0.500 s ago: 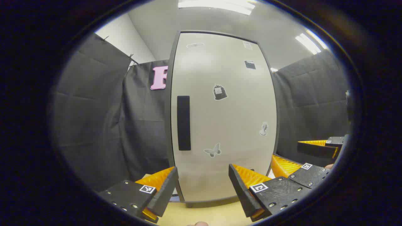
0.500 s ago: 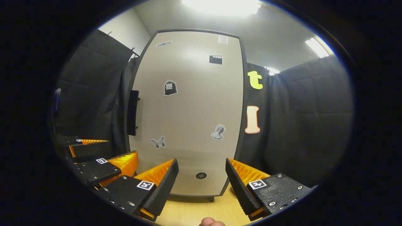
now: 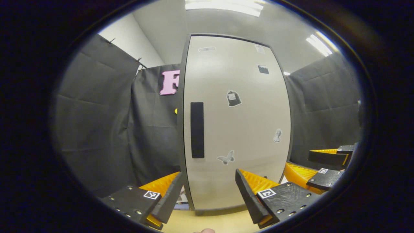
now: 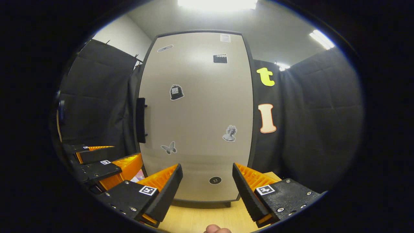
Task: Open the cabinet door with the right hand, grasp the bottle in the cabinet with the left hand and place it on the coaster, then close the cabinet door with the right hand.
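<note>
A tall pale cabinet door [image 3: 239,129] with stickers stands shut, so the cabinet's inside is hidden. Its black vertical handle [image 3: 197,129] sits near the door's left edge. My left gripper [image 3: 208,191] is open and empty, low in front of the door and apart from it. In the right gripper view the same door [image 4: 197,113] faces me, with the handle [image 4: 140,120] seen edge-on at the left. My right gripper [image 4: 207,183] is open, empty and short of the door. The left gripper [image 4: 103,161] hangs beside it, to its left.
The cabinet stands on a light wooden tabletop [image 4: 197,218]. Black cloth walls [image 3: 97,123] close in on both sides. A small colourful flat thing [image 3: 182,197] lies on the table at the cabinet's left foot. My right gripper [image 3: 318,166] shows at the far right.
Both views have shifted a little, so the cabinet sits slightly further right in each. The door stays shut and both grippers stay open.
</note>
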`<state>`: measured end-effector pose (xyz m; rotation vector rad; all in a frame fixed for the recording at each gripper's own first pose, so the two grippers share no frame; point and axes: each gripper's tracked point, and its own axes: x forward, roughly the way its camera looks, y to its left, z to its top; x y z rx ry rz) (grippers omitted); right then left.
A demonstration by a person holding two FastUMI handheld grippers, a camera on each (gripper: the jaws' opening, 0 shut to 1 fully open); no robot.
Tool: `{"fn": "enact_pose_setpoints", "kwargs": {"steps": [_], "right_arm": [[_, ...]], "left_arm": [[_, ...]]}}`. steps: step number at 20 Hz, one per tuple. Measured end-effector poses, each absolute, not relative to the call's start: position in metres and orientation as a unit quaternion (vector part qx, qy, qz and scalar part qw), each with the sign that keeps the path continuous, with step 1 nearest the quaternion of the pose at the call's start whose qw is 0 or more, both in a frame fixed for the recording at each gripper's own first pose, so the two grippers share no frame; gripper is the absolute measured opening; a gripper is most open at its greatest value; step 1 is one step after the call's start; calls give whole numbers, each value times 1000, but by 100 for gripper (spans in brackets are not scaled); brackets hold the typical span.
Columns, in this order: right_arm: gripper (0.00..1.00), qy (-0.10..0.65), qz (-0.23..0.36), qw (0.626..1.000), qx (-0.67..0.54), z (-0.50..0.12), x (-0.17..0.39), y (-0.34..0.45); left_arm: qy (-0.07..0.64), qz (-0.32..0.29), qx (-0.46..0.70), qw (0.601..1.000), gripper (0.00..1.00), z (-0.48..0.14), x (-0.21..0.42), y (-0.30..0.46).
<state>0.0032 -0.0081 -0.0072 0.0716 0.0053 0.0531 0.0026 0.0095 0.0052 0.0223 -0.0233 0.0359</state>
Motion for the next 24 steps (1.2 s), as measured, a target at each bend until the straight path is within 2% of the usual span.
{"fn": "enact_pose_setpoints", "kwargs": {"steps": [2,3,5,6,7,8,10,11,12,14,16,17,18,19,21,22,24], "right_arm": [[96,8,23,999,35,-12,8,-14],[95,8,24,999,34,-14,11,-15],[95,4,20,999,30,-14,15,-20],[95,1,18,999,30,-14,15,-22],[96,2,15,1000,26,-15,15,-24],[95,5,13,1000,24,-17,15,-26],[95,6,14,1000,25,-19,15,-28],[95,5,10,1000,24,-19,16,-31],[95,5,11,1000,25,-19,16,-32],[95,4,10,1000,27,-19,17,-35],[95,0,10,1000,29,-17,19,-37],[95,-2,9,1000,28,-15,20,-39],[95,-4,10,1000,27,-14,22,-39],[95,-6,16,999,28,-13,25,-37],[95,-9,27,999,27,-11,30,-32],[95,-11,30,999,25,-10,30,-31],[95,-18,41,999,24,-3,37,-23]], "left_arm": [[-12,21,13,1000,93,4,0,9],[-10,19,10,1000,96,2,0,8],[-6,19,9,1000,93,-1,-1,7],[-7,19,10,1000,97,-1,0,7],[-8,20,11,1000,97,0,1,7],[-9,22,15,1000,93,1,1,8],[-12,22,14,1000,96,2,2,8],[-12,23,14,1000,92,3,2,8],[-12,22,14,1000,96,2,2,7],[-13,19,14,1000,93,3,2,3],[-13,18,17,1000,96,4,0,2],[-14,18,18,1000,93,5,-1,1],[-15,19,19,1000,96,6,-1,2],[-16,18,19,1000,93,6,-3,2],[-13,17,23,1000,96,4,-8,5],[-11,18,23,1000,93,2,-12,7],[-8,24,23,999,92,-1,-21,15]]}}
